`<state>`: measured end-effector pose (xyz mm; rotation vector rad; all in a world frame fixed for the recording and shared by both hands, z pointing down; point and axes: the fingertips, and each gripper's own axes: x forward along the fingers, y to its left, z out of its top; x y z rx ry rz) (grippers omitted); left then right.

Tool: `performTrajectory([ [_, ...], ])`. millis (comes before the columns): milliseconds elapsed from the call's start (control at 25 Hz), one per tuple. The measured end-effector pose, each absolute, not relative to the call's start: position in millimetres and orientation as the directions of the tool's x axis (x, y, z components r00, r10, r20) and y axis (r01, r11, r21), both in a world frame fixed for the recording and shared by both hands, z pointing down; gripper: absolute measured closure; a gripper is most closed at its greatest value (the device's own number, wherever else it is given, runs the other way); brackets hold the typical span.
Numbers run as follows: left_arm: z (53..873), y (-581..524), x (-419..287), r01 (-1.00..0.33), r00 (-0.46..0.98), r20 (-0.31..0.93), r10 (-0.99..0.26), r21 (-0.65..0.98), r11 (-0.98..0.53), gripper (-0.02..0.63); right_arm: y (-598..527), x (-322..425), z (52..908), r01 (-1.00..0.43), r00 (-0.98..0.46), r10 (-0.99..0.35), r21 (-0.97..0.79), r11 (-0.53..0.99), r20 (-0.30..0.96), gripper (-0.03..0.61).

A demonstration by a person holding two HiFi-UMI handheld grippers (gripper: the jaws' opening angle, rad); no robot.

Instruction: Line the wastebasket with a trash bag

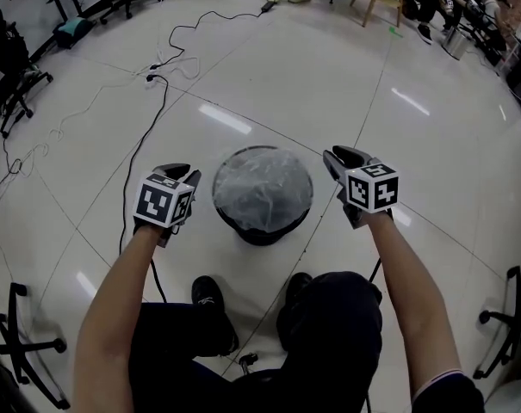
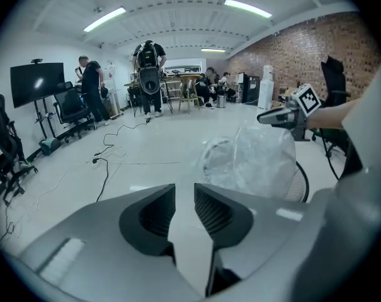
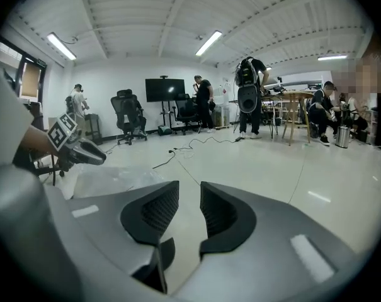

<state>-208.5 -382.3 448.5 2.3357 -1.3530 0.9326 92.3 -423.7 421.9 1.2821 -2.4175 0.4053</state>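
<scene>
A black wastebasket stands on the white tiled floor in front of me, with a clear trash bag puffed up over its mouth. In the left gripper view the bag billows above the basket's rim. My left gripper hangs left of the basket, its jaws a little apart with nothing between them. My right gripper hangs to the right of it, open and empty too. The right gripper view shows the bag low at the left. Neither gripper touches the bag.
Black cables run over the floor behind the left gripper. Office chairs stand at the left edge, chair bases at both lower corners. My shoes are just behind the basket. People and tables fill the far end of the room.
</scene>
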Motion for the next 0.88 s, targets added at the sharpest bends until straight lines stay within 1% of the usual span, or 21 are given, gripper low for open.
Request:
performTrajectory([
  [120, 437, -375, -194, -0.834, 0.384, 0.645, -0.661, -0.065, -0.548, 0.522, -423, 76, 408, -0.806, -0.559, -0.706, -0.084, 0.586, 0.436, 0.482],
  [240, 427, -365, -172, -0.804, 0.453, 0.625, -0.636, -0.021, -0.594, 0.522, -426, 58, 405, -0.776, -0.598, -0.674, -0.101, 0.623, 0.435, 0.482],
  [320, 426, -356, -156, -0.772, 0.518, 0.616, -0.593, 0.039, -0.635, 0.521, -428, 45, 407, -0.753, -0.624, -0.646, -0.117, 0.648, 0.439, 0.460],
  [360, 428, -351, -149, -0.753, 0.545, 0.621, -0.563, 0.069, -0.654, 0.508, -429, 39, 410, -0.743, -0.634, -0.632, -0.125, 0.658, 0.444, 0.440],
  [400, 432, -347, -144, -0.738, 0.561, 0.631, -0.536, 0.089, -0.669, 0.481, -430, 34, 413, -0.735, -0.642, -0.620, -0.130, 0.666, 0.452, 0.423],
  [520, 448, -342, -139, -0.726, 0.550, 0.671, -0.498, 0.089, -0.682, 0.453, -437, 22, 426, -0.722, -0.649, -0.590, -0.145, 0.676, 0.480, 0.417],
  [680, 469, -344, -139, -0.742, 0.515, 0.705, -0.487, 0.082, -0.665, 0.453, -436, 16, 454, -0.700, -0.649, -0.523, -0.163, 0.696, 0.553, 0.417],
  [720, 472, -345, -140, -0.747, 0.511, 0.706, -0.490, 0.082, -0.660, 0.456, -435, 15, 458, -0.693, -0.646, -0.510, -0.156, 0.704, 0.568, 0.428],
  [760, 473, -347, -141, -0.751, 0.505, 0.706, -0.497, 0.077, -0.655, 0.464, -434, 15, 459, -0.687, -0.642, -0.506, -0.141, 0.713, 0.576, 0.453],
  [800, 473, -348, -144, -0.753, 0.499, 0.705, -0.504, 0.065, -0.655, 0.483, -434, 16, 458, -0.685, -0.638, -0.511, -0.121, 0.719, 0.576, 0.511],
  [840, 472, -348, -146, -0.751, 0.492, 0.706, -0.509, 0.049, -0.658, 0.531, -433, 17, 456, -0.683, -0.636, -0.517, -0.105, 0.723, 0.573, 0.557],
  [880, 471, -348, -148, -0.748, 0.487, 0.706, -0.514, 0.033, -0.663, 0.562, -431, 18, 453, -0.680, -0.636, -0.520, -0.096, 0.727, 0.570, 0.571],
])
